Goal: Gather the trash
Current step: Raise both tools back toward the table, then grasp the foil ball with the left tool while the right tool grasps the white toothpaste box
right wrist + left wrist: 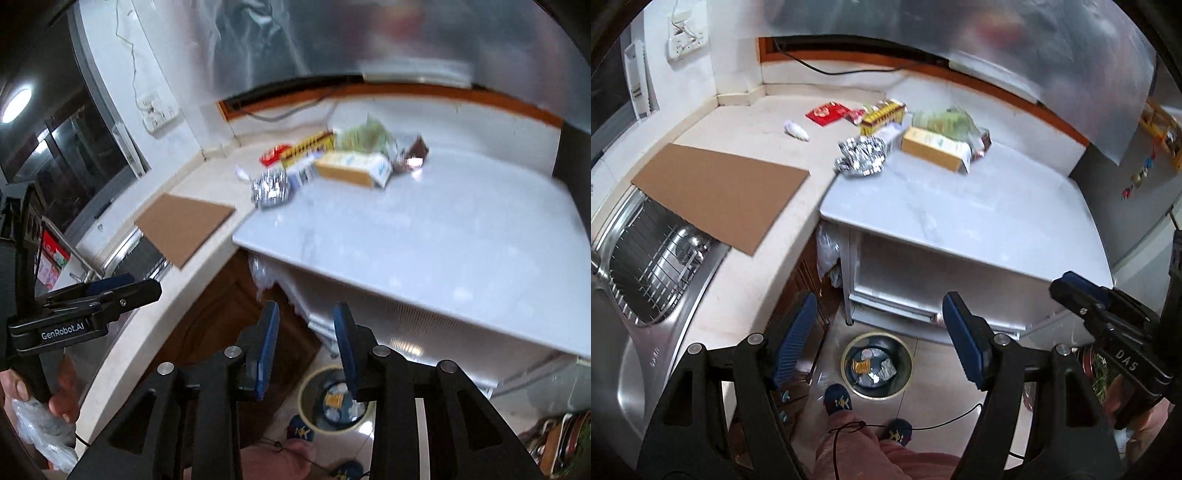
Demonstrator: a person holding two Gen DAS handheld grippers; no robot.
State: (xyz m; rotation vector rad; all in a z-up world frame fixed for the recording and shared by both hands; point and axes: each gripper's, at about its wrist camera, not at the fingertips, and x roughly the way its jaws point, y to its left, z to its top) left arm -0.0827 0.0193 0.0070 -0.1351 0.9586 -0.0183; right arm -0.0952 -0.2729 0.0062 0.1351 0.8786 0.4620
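Trash lies in a heap at the back of the white counter: crumpled foil, a yellow carton, a green bag, a yellow-red box, a red packet and a white wad. The right wrist view shows the same foil and carton. A round bin with scraps inside stands on the floor below. My left gripper hangs open and empty high over the bin. My right gripper is also open with nothing between its pads.
A brown cardboard sheet partly covers the steel sink at the left. A grey fridge stands at the right. The person's slippered feet are beside the bin. Each gripper shows in the other's view: the right one, the left one.
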